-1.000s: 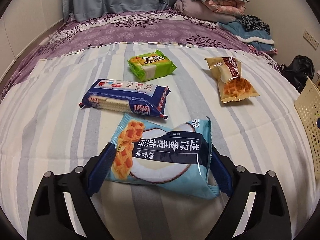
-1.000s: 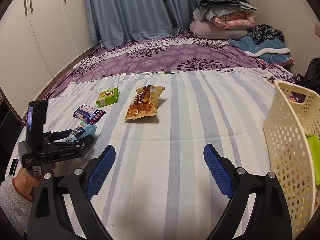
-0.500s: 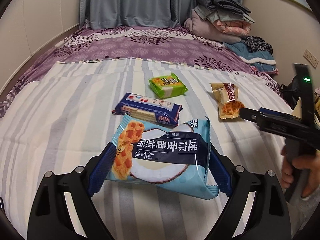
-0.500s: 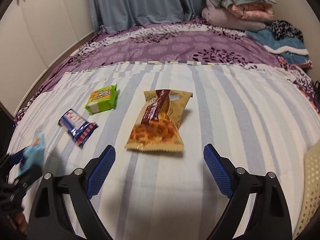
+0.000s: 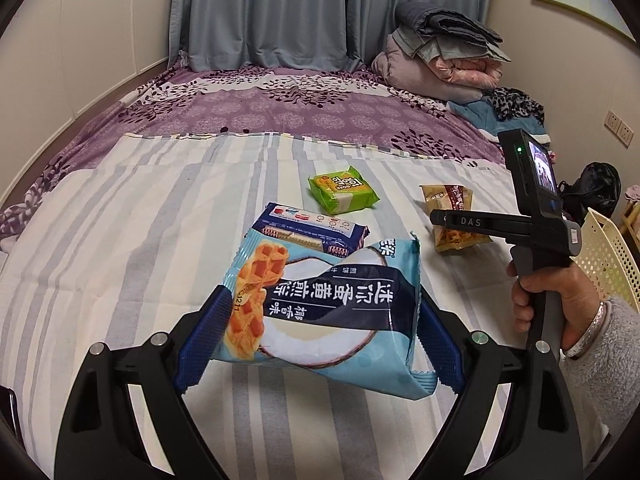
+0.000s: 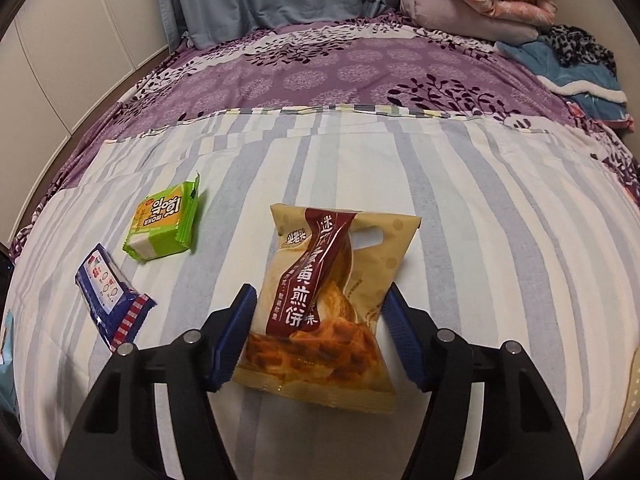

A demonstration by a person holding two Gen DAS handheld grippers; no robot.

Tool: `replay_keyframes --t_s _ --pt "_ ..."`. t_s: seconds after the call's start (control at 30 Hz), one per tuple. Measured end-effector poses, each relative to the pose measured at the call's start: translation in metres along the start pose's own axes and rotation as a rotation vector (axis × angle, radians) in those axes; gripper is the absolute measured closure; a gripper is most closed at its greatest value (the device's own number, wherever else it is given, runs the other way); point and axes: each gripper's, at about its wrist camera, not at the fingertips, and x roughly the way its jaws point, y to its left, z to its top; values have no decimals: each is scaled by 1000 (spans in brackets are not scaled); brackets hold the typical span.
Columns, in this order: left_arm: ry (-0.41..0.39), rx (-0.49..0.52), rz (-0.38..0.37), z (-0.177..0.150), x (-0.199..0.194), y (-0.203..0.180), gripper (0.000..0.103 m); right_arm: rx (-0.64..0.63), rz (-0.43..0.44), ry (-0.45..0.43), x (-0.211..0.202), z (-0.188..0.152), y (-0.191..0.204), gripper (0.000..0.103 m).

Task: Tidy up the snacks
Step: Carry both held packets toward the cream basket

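My left gripper [image 5: 320,332] is shut on a light-blue waffle packet [image 5: 324,308] and holds it above the striped sheet. My right gripper [image 6: 320,332] straddles the near end of a beige-and-maroon waffle packet [image 6: 324,308] lying on the sheet; its jaws stand close beside the packet, contact unclear. The right gripper also shows in the left wrist view [image 5: 440,216], over the same packet [image 5: 452,216]. A green packet [image 6: 166,224] [image 5: 342,194] and a dark-blue wafer packet [image 6: 110,296] [image 5: 312,232] lie on the sheet.
A cream perforated basket [image 5: 608,256] stands at the right edge of the bed. Folded bedding [image 5: 444,60] and clothes are piled at the far right. A purple floral cover [image 6: 340,64] lies beyond the striped sheet, curtains behind it.
My left gripper has lifted the light-blue packet off the sheet. My right gripper has moved forward to the beige packet and narrowed its jaws around its near end.
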Motion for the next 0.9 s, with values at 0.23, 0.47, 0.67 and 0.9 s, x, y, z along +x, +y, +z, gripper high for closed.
replay_keyframes --t_s 0.23,0.47,0.67,0.9 --pt "-7 -6 -5 2 -4 -3 14 2 27 -15 -14 -6 -1 43" --pt "-25 2 -12 5 -10 -9 14 15 53 -74 -50 -15 -3 43" --pt "-44 12 -17 7 -20 -15 14 29 73 -116 -77 -23 -7 43" --pt "-64 22 -22 8 -31 -22 14 58 93 -168 -111 -35 -16 43"
